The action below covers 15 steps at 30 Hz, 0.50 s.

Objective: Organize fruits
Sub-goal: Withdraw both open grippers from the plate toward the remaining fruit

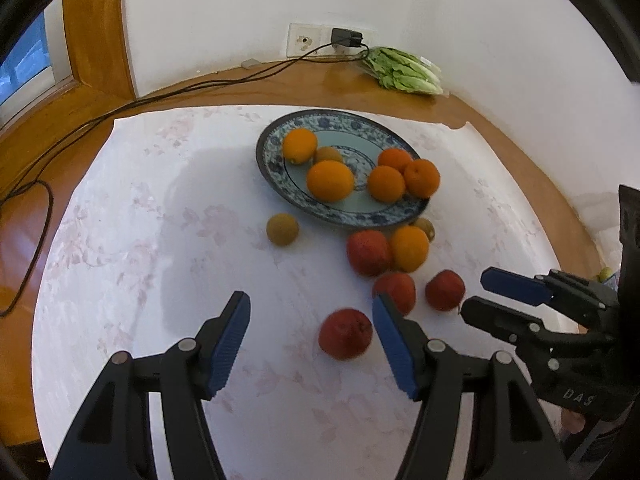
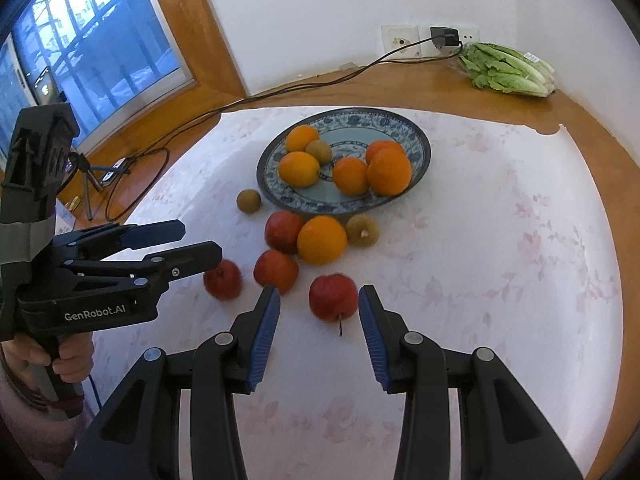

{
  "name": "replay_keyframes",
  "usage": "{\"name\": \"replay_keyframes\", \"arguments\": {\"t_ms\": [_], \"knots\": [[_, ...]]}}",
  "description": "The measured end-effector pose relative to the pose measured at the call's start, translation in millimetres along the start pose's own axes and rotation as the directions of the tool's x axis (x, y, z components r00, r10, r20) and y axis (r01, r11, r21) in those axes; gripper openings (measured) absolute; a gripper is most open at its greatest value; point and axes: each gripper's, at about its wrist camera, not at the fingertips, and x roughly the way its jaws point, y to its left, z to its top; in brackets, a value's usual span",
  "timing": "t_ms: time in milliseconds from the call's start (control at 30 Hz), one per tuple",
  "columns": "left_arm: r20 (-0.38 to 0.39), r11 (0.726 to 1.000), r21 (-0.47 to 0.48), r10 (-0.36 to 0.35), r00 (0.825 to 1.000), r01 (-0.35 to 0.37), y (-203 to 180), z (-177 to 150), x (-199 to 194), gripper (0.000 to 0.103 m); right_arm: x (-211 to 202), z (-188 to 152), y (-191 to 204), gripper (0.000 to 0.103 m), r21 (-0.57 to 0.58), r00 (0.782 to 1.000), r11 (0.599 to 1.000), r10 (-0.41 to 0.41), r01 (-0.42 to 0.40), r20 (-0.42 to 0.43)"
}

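Desk with cloth: right gripper (image 2: 319,300) jaws open, empty, apple (image 2: 333,297) just ahead between them at frame centre; left gripper (image 1: 311,306) jaws open, empty.

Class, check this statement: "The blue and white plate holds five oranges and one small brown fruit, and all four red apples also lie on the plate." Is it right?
Not quite. The plate does hold five oranges and one small brown fruit, but the four red apples lie off the plate, on the white cloth in front of it. The right wrist view shows this clearly.
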Motion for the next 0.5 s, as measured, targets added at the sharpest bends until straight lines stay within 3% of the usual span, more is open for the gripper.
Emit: {"name": "replay_keyframes", "arguments": {"t_ms": [200, 500], "knots": [[-0.015, 1.0, 0.015, -0.005, 1.0, 0.005, -7.6, -8.3, 3.7, 0.067, -1.0, -10.7, 2.2, 0.042, 0.006, 1.0, 1.0, 0.009, -0.009, -0.017], [-0.042, 0.999, 0.011, -0.045, 0.998, 0.046, -10.4, -13.4, 14.1, 0.043, 0.1, -16.3, 1.6, 0.042, 0.016, 0.999, 1.0, 0.017, -0.016, -0.028]]}}
